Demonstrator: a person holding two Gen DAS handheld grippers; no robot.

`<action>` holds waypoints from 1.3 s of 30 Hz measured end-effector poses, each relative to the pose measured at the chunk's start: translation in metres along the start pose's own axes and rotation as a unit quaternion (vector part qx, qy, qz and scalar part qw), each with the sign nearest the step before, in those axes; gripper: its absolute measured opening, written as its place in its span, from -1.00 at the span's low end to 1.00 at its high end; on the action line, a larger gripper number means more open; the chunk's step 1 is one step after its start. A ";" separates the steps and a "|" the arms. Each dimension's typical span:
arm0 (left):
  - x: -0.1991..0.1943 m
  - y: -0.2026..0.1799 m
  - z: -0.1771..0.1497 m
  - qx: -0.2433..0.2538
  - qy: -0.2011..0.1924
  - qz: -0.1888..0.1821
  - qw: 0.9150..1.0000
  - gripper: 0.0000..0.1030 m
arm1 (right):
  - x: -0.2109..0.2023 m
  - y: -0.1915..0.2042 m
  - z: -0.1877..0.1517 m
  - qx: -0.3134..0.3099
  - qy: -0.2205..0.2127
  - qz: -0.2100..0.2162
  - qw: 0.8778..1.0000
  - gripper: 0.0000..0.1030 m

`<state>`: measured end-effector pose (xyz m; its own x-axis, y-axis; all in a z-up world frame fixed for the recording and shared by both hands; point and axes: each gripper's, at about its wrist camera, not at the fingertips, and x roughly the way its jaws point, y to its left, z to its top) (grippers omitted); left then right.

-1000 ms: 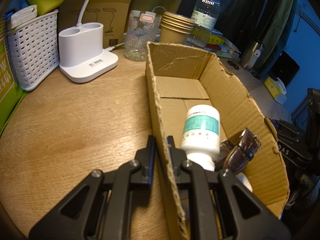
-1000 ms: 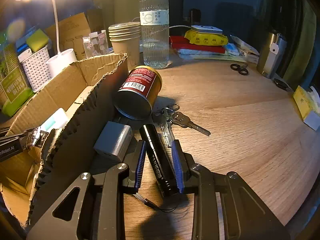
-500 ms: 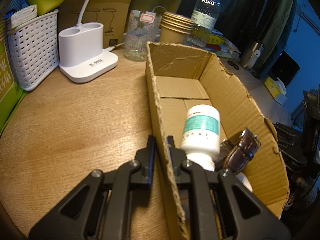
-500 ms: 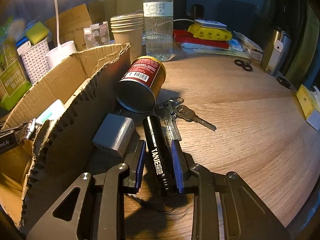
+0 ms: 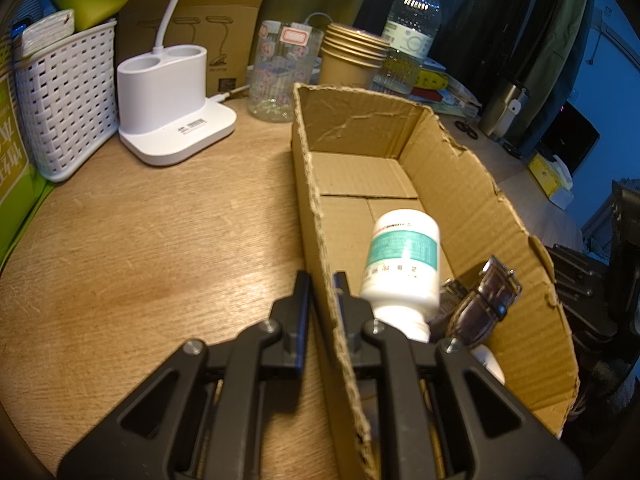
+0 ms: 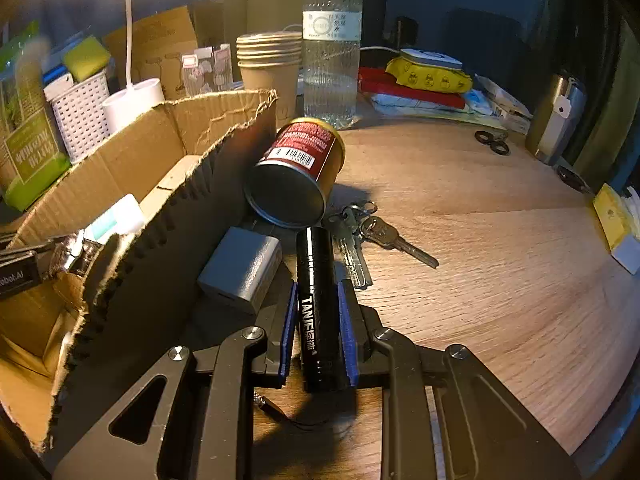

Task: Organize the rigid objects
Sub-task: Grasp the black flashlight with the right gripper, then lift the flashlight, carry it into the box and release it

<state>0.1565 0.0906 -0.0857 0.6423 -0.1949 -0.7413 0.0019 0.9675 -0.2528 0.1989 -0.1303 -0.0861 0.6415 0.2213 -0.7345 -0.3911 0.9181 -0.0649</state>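
Observation:
An open cardboard box [image 5: 460, 184] lies on the wooden table. My left gripper [image 5: 322, 284] is shut on its near side wall, one finger inside and one outside. Inside the box are a white pill bottle [image 5: 400, 264] and a brown watch strap [image 5: 484, 300]. Outside the box, my right gripper [image 6: 319, 292] has a black flashlight [image 6: 316, 264] between its blue pads. The jaws are closing and both pads touch its sides. A red can [image 6: 298, 172] on its side, a grey block [image 6: 240, 268] and a bunch of keys [image 6: 372, 232] lie just beyond.
A white lamp base [image 5: 168, 100], a white basket [image 5: 64, 104], a glass jar [image 5: 280, 72], stacked paper cups [image 5: 352, 56] and a water bottle [image 5: 412, 28] stand behind the box. A steel flask [image 6: 556, 120] and scissors [image 6: 492, 142] sit at the far right.
The right jaws have narrowed onto the flashlight, which has straightened from a tilt to lie in line with the fingers. The left gripper and the box have not moved.

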 end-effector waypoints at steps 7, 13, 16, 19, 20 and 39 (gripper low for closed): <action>0.000 0.000 0.000 0.000 0.000 0.000 1.000 -0.76 | -0.018 0.001 0.009 -0.002 -0.022 -0.001 1.000 -0.57; 0.000 0.000 0.000 0.000 0.000 0.000 1.000 -0.76 | -0.035 0.007 0.017 -0.012 -0.045 -0.002 0.999 -0.57; 0.000 0.000 0.000 0.000 0.000 0.000 1.000 -0.76 | -0.043 0.008 0.020 -0.012 -0.056 -0.003 0.998 -0.57; 0.000 0.000 0.000 0.000 0.000 0.000 1.000 -0.76 | -0.053 0.009 0.024 -0.013 -0.066 -0.003 0.998 -0.57; 0.000 0.000 0.000 0.000 0.000 0.000 1.000 -0.76 | -0.055 0.009 0.025 -0.014 -0.069 -0.003 0.998 -0.57; 0.000 0.000 0.000 0.000 0.000 0.000 1.000 -0.76 | -0.131 0.030 0.066 -0.040 -0.168 0.011 0.985 -0.57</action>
<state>0.1566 0.0908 -0.0857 0.6422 -0.1956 -0.7412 0.0019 0.9673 -0.2536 0.1470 -0.1102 0.0526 0.8092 0.3487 -0.4729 -0.4490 0.8861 -0.1149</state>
